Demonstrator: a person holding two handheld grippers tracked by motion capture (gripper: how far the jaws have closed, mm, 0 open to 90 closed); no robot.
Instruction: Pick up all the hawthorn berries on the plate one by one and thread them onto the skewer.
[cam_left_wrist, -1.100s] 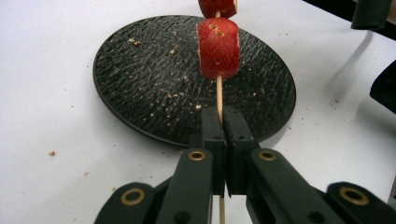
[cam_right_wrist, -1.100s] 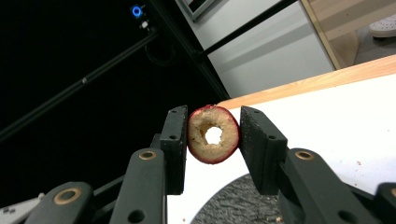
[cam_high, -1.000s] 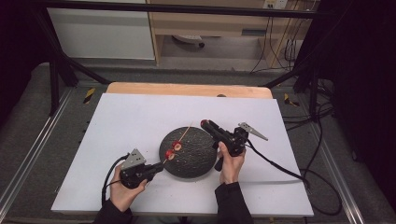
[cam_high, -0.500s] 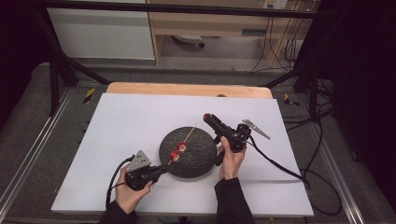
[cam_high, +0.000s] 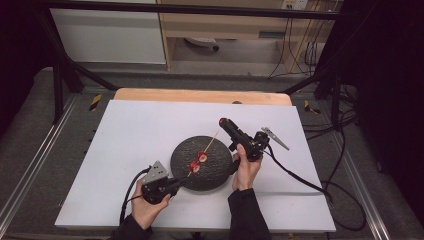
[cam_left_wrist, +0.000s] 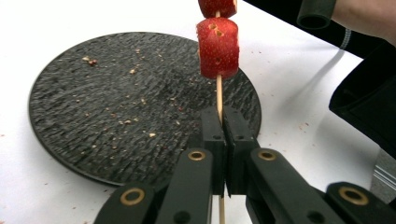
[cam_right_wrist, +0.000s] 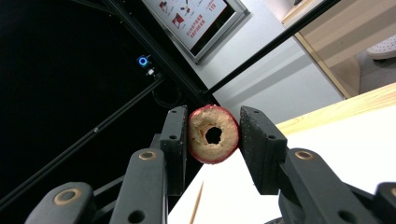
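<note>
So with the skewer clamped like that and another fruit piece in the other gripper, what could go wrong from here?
1. The left gripper pinches the thin wooden skewer far from its tip, so pushing on a piece could bend or snap it.
2. The cored red fruit slice sits between the right gripper jaws, its hole facing the camera; a misaimed tip could split it.
3. The two red fruit chunks hang over the round black slate plate; a tilt might slide them off.

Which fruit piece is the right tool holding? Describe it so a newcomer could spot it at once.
Start at the round black plate on the white table, then follow the thin wooden skewer up and right to its far end. There the right tool grips a red-skinned fruit ring. Unlike the two fruit pieces already on the skewer, this one sits off it, showing a pale face with a hole.
</note>
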